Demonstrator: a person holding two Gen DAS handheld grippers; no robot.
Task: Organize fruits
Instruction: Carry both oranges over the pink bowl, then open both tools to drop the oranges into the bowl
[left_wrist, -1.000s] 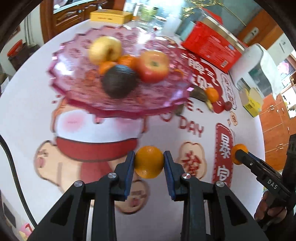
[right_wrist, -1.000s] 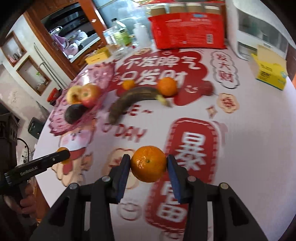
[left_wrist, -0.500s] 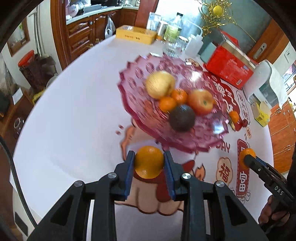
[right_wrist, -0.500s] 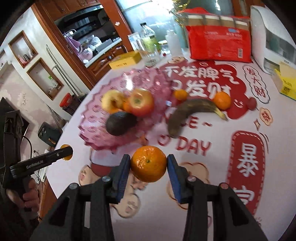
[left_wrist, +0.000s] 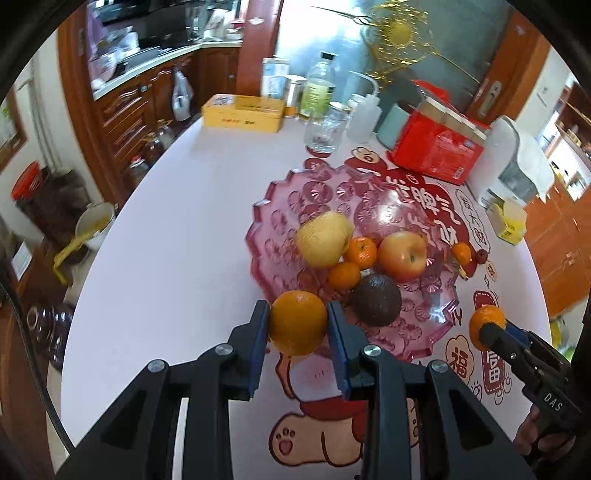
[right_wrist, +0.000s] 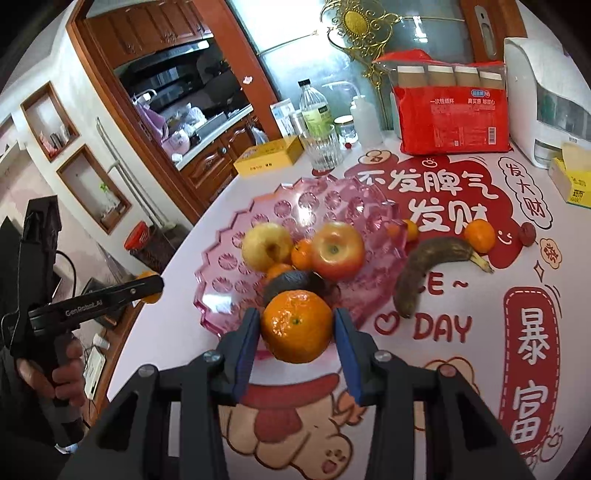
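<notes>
Oranges gripped, one in each gripper, near the pink fruit plate (left_wrist: 280, 221).

An orange (left_wrist: 297, 322) is clamped by the left gripper (left_wrist: 297, 325) at lower centre; another orange (right_wrist: 297, 325) is clamped by the right gripper (right_wrist: 297, 328) at centre.

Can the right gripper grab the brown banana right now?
Probably not yet. The right gripper is already shut on a mandarin, so its jaws are full. The banana lies bare on the table beside the pink plate, so nothing else blocks it.
</notes>
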